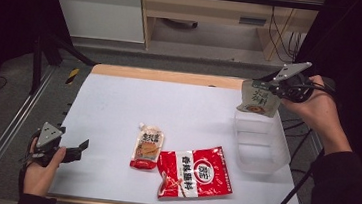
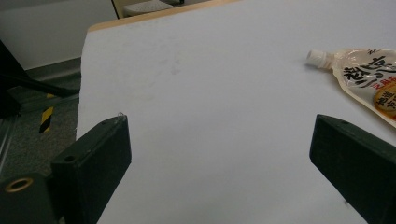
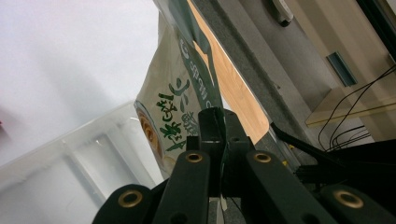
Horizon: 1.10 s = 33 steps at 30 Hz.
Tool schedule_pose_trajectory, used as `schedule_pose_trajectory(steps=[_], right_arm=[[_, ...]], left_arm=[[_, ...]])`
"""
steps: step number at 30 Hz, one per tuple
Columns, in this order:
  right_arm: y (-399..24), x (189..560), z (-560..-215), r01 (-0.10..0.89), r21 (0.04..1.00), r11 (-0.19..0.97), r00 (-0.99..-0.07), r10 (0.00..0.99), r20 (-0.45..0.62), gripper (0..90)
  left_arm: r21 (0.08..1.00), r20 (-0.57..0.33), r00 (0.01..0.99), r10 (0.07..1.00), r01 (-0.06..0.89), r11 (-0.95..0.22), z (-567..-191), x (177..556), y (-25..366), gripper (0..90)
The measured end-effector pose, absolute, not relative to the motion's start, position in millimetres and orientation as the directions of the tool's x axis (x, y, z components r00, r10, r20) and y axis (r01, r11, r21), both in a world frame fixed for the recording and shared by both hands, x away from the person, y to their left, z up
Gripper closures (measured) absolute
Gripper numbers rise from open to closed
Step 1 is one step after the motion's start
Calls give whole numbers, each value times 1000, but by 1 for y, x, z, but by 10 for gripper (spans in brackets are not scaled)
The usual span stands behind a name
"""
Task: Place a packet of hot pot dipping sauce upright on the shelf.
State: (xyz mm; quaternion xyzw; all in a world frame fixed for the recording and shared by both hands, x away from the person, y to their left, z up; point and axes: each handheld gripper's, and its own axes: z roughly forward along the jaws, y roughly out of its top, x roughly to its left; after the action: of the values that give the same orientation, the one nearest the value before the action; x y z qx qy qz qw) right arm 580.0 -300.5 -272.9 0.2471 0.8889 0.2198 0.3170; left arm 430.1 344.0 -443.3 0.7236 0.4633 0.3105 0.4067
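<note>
Green-lettered pouch (image 1: 258,99) is hanging in the air above the far end of a clear plastic bin (image 1: 261,149), pinched by its top edge in the right tongs (image 1: 270,88), whose jaws are clenched flat on it. A person's right hand (image 1: 319,108) is holding those tongs up at the far right corner of the desk (image 1: 118,106), with the grey three-cornered plate on top tilting toward the camera in the high view. In the right gripper view the pouch (image 3: 180,100) is dangling just beyond the closed jaws, its green characters turned sideways, while the bin's transparent wall (image 3: 70,154) is showing below it.

The bin is sitting at the right side of the white desk, near its edge. Two more packets are lying flat at the middle front: a spouted pouch (image 1: 147,147) with orange printing, its white cap pointing away from the person, and just beside it a larger red packet (image 1: 195,171) with a white band of characters.

At the front left corner, the person's left hand (image 1: 42,166) is holding the left tongs (image 1: 81,147) low over the desk edge. In the left gripper view its two black jaws are standing wide apart and released, grasping nothing, with the spouted pouch (image 2: 364,79) lying ahead to the right.
</note>
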Motion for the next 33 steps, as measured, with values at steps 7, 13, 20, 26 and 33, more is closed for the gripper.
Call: schedule_pose_trajectory(steps=[7, 13, 20, 26, 33], right_arm=[[-307, 589, -284, 315, 544, 778, -686, 583, -436, 900], [-308, 590, -291, 319, 553, 770, -699, 585, -411, 900], [-306, 592, -296, 313, 534, 786, -718, 564, -409, 900], [-304, 595, -301, 316, 529, 787, -722, 561, -404, 900], [-302, 597, -312, 331, 523, 786, -736, 562, -379, 900]], left_arm=[[877, 72, 377, 924, 418, -239, -443, 430, 344, 54], [877, 71, 378, 923, 418, -238, -443, 430, 344, 54], [876, 76, 383, 920, 414, -245, -442, 430, 343, 54], [882, 82, 372, 925, 406, -242, -441, 429, 344, 60], [882, 74, 369, 926, 409, -233, -440, 428, 345, 69]])
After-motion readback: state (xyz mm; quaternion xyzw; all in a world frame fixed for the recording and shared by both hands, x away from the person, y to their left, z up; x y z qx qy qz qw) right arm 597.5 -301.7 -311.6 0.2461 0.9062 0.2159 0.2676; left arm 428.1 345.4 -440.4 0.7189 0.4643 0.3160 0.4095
